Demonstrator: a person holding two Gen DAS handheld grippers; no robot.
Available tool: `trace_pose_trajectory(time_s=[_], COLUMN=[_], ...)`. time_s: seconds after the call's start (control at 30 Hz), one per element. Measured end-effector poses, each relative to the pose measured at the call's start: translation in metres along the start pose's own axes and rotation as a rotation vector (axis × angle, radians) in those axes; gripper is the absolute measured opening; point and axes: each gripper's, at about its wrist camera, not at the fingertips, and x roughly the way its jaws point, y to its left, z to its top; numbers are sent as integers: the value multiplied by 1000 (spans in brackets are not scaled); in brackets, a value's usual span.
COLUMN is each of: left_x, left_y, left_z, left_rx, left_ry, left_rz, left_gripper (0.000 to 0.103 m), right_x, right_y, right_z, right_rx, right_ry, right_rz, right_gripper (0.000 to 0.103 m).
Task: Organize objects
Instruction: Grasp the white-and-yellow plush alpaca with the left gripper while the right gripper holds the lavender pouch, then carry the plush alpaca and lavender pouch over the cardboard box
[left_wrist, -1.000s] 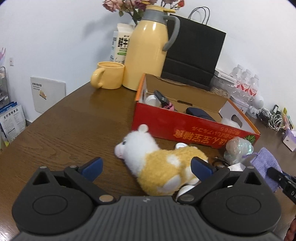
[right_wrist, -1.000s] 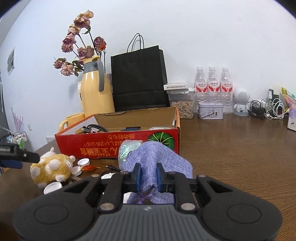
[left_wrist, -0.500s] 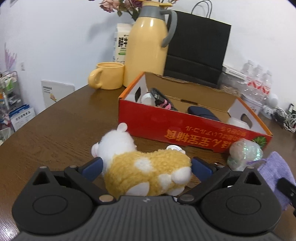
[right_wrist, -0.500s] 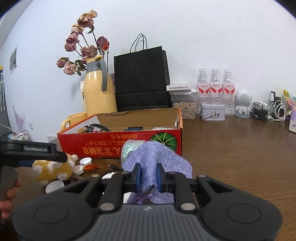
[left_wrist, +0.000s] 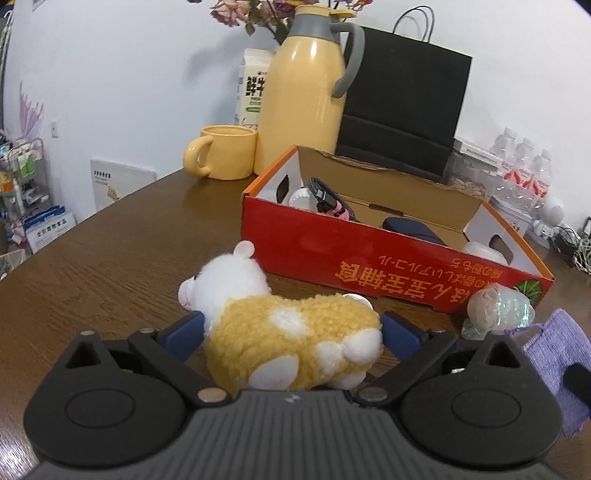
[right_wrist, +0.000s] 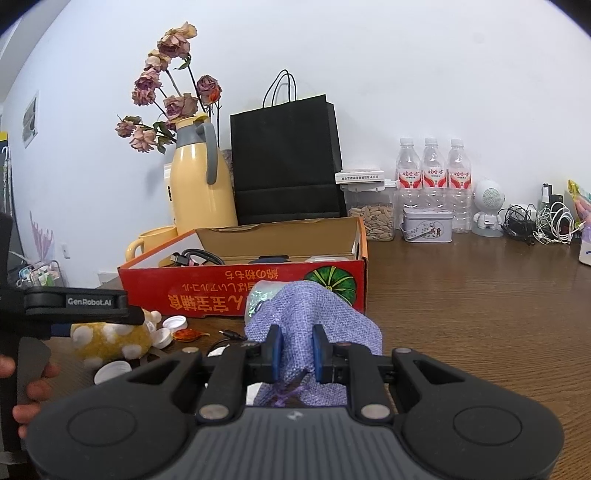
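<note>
While the left gripper (left_wrist: 291, 332) stood with its jaws spread on both sides of the plush toy (left_wrist: 291, 343), the blue pads were just beside the fur and I could not tell whether they already touched it. The toy lay on its side on the counter (left_wrist: 110, 258), in front of the red box (left_wrist: 388, 258). Closing here could go wrong in my judgement: the soft body could squash and slip out, or the white head, which stuck out past the left pad, could tip the toy down during a lift. Some bottle caps (right_wrist: 173, 323) lay close around the toy (one cap was touching it, as far as I could see) and could be pushed away or pinched together with the fur.

Further right, the right gripper (right_wrist: 295, 352) had its jaws pressed together on the purple pouch (right_wrist: 314, 317), near its drawstring mouth. The pouch leaned against a shiny wrapped ball (left_wrist: 498, 308) at the corner of the box, so pulling it up could roll that ball away.

From the left wrist view I saw inside the box: a cable, a dark case and white things. The right wrist view did not show this well, but it showed the caps, a thin black cable on the counter, the person's fingers (right_wrist: 33, 387) on the left handle, and the bottles by the wall.
</note>
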Motion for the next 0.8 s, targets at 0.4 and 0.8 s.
trace_pose_trajectory(time_s=[0.4,0.8], left_x=[-18,-38], left_y=[16,33], left_z=[-7,-10], left_rx=[66,120], left_ry=[-41,-98], left_rz=[-60,-122], left_gripper=[89,87], right_x=[-2,-5], right_y=[2,3], right_z=[0,-2], right_rx=[-8,-5], right_ry=[-1,-7], right_rz=[-10,-26], right_gripper=[16,16])
